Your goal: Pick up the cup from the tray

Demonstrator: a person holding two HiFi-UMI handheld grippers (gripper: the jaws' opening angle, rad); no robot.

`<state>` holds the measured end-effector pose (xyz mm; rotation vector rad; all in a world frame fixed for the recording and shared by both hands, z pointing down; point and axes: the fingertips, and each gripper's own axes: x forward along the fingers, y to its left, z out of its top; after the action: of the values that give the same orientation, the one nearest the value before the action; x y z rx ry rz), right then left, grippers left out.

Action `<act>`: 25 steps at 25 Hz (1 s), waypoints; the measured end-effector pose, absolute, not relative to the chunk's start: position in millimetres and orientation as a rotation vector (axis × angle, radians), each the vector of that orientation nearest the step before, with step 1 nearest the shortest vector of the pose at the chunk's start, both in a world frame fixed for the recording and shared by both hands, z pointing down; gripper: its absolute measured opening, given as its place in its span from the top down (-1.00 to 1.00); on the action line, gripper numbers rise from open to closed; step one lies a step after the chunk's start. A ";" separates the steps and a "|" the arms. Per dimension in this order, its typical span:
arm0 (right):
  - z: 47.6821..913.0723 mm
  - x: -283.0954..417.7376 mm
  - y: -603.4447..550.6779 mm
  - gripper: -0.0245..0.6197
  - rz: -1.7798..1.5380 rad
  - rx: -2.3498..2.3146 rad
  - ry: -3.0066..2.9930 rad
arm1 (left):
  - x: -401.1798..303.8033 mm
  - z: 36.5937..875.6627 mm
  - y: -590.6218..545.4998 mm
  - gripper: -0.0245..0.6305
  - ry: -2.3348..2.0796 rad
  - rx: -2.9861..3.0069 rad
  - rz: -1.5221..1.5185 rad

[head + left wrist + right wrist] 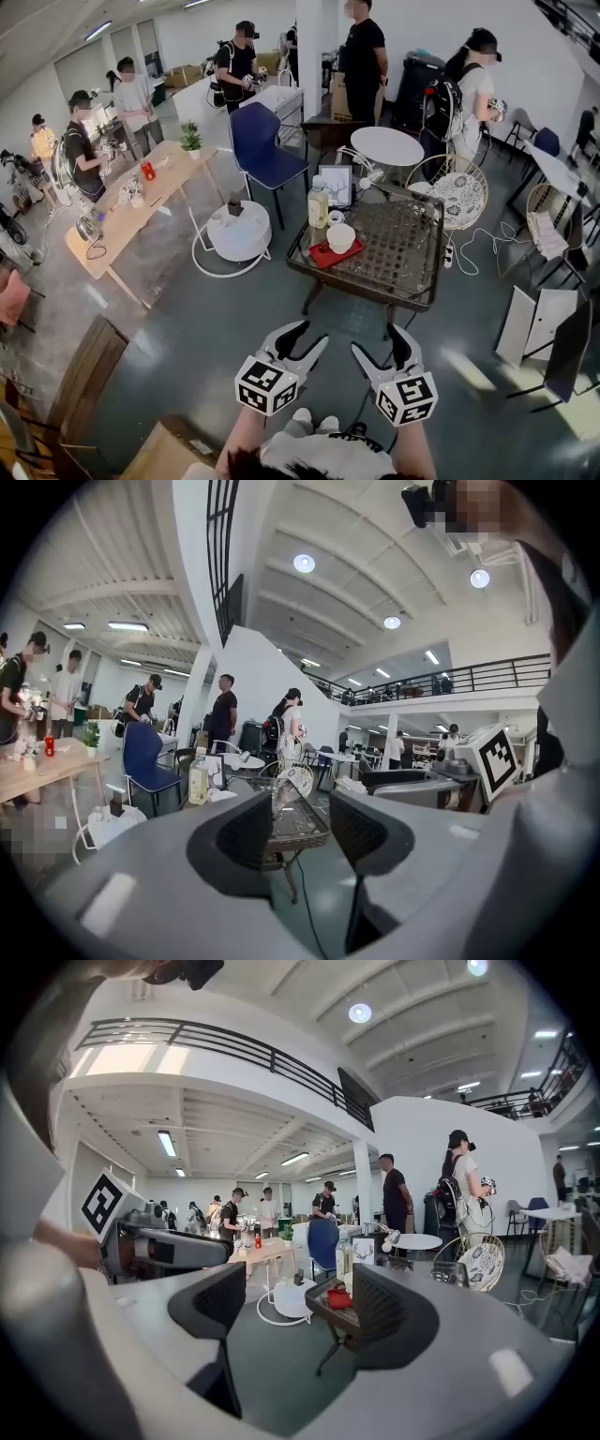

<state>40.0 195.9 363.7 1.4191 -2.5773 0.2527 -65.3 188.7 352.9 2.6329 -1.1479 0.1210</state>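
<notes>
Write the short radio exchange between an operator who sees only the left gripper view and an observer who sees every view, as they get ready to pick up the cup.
Operator: I see the table beyond my open jaws, but no tray. Where is the cup?
Observer: In the head view the white cup stands on a red tray near the table's left edge.
Operator: Is the right gripper ready?
Observer: In its own view the right gripper has its jaws apart with nothing between them.
Operator: Which gripper is closer to the cup?
Observer: Neither. The head view shows it level with the left gripper, both short of the table, with bare floor between.
</notes>
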 end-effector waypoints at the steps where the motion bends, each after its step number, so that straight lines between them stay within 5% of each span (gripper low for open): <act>1: 363.0 41.9 194.7 -0.22 0.248 1.415 -2.582 | -62.3 353.4 187.9 0.36 -1.137 2.633 0.119; 15: 368.9 62.0 181.8 -0.35 0.254 1.349 -2.619 | -36.1 357.0 181.4 0.03 -1.141 2.625 0.119; 25: 377.3 64.7 140.9 -0.35 0.227 1.359 -2.631 | -39.0 366.3 139.3 0.02 -1.173 2.653 0.181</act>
<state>64.7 140.9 377.3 1.3588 -2.6309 0.2272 -39.0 139.3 366.3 2.6532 -1.1732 0.1808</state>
